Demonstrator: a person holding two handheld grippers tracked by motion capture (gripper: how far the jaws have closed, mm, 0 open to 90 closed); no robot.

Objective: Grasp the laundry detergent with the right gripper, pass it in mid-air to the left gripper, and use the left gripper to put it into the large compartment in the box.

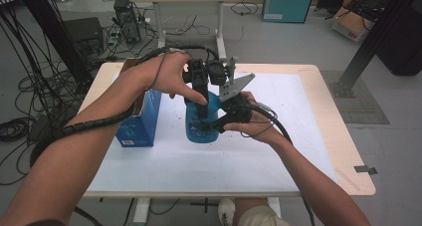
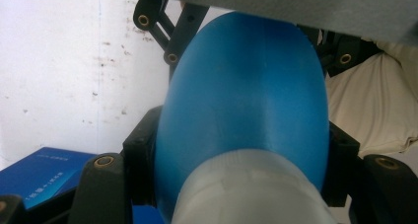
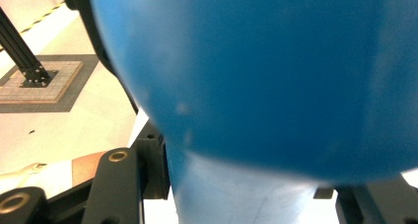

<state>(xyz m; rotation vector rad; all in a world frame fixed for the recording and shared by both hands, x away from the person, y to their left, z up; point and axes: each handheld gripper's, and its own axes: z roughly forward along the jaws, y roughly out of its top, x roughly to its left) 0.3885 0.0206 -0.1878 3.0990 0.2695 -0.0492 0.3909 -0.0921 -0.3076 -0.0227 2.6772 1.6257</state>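
Note:
A blue plastic bottle [image 1: 199, 129] stands upright near the middle of the white mat [image 1: 278, 136]. My left gripper [image 1: 202, 111] comes down on it from above, its black jaws pressed against both sides of the bottle. In the left gripper view the blue bottle [image 2: 246, 105] swells between the jaws, with its pale whitish top nearest the camera. My right gripper [image 1: 219, 122] reaches in from the right and is shut on the bottle's lower part. The right gripper view has the blue bottle [image 3: 256, 71] very close, its paler section held between the jaws.
A blue cardboard box [image 1: 142, 119] stands just left of the bottle, also seen as the box [image 2: 44, 172] in the left gripper view. The mat covers a wooden table [image 1: 328, 101]. Cables, a desk and boxes lie on the floor beyond.

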